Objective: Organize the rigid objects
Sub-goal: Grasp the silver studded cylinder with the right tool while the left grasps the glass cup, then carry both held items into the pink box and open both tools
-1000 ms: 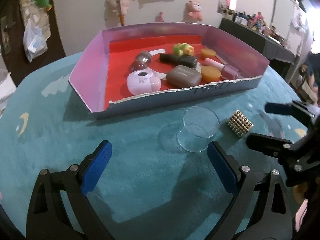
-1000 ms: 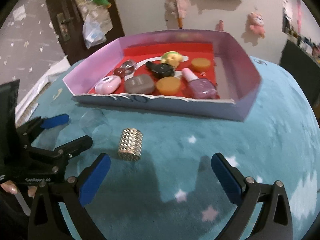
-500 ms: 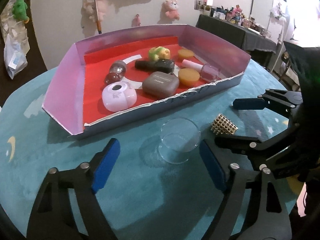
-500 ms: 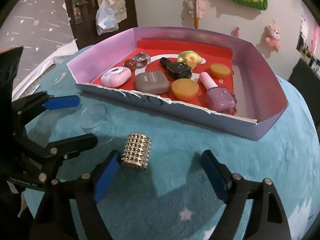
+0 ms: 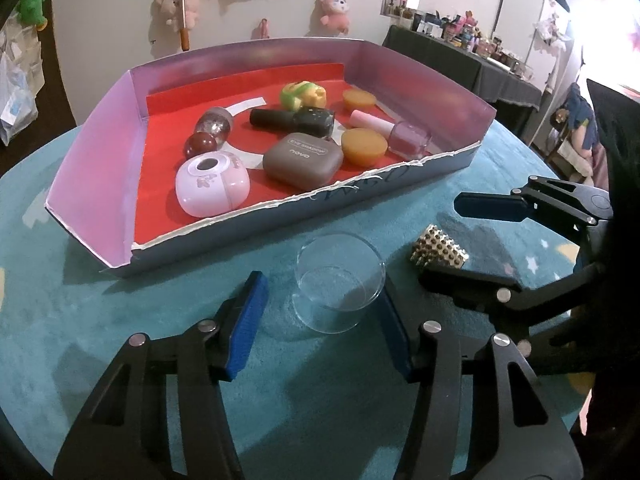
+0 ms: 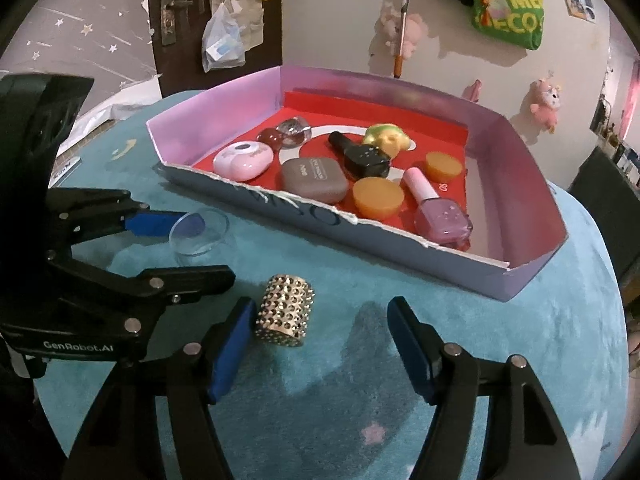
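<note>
Now, left hand-held gripper (image 5: 320, 318) is spread wide w/ a clear glass dish (image 5: 339, 280) between its blue pads, not clamped. Right hand-held gripper (image 6: 322, 344) also gapes open; studded gold cylinder (image 6: 286, 315) lies on its side just beside its left pad. Both items sit on teal table (image 6: 500, 360), near the front wall of the pink tray (image 5: 96, 152), which holds cosmetics, incl. an eyeshadow case (image 5: 304, 157).

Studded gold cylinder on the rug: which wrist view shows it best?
The right wrist view. There the studded gold cylinder lies whole and near, beside the right gripper's left finger. In the left wrist view the cylinder sits farther off, its lower edge hidden behind a finger of the right gripper.
</note>
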The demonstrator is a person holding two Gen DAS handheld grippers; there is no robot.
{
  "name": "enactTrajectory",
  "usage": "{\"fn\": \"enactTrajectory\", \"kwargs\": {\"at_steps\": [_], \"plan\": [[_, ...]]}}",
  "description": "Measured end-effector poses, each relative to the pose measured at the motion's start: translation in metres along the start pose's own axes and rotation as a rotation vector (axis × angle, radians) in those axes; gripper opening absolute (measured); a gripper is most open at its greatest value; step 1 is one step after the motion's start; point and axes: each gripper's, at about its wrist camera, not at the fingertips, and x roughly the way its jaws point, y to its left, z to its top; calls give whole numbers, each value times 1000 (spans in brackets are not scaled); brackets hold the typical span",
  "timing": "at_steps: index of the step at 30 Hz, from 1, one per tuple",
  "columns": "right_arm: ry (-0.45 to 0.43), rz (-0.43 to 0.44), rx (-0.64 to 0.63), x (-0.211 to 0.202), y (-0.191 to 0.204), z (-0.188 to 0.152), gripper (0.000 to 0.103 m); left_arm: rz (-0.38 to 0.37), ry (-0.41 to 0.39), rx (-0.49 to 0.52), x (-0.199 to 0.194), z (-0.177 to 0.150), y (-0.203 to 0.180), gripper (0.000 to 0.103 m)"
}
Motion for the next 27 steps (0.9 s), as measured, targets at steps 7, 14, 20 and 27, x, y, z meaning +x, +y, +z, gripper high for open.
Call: {"fn": "enactTrajectory", "kwargs": {"at_steps": [7,14,20,27], "plan": [[25,23,13,6,-3,2,54,-14,-3,-2,-1,0,-2,43],[18,32,-35,4,6,0,27,-40,-11,-3,-3,0,-2,39],[-27,13,-16,-5,3,0,27,-37,-18,4,-4,0,-3,39],[-31,16,-5,-5,0,2,27,-37,-17,3,-4,0,-3,39]]}}
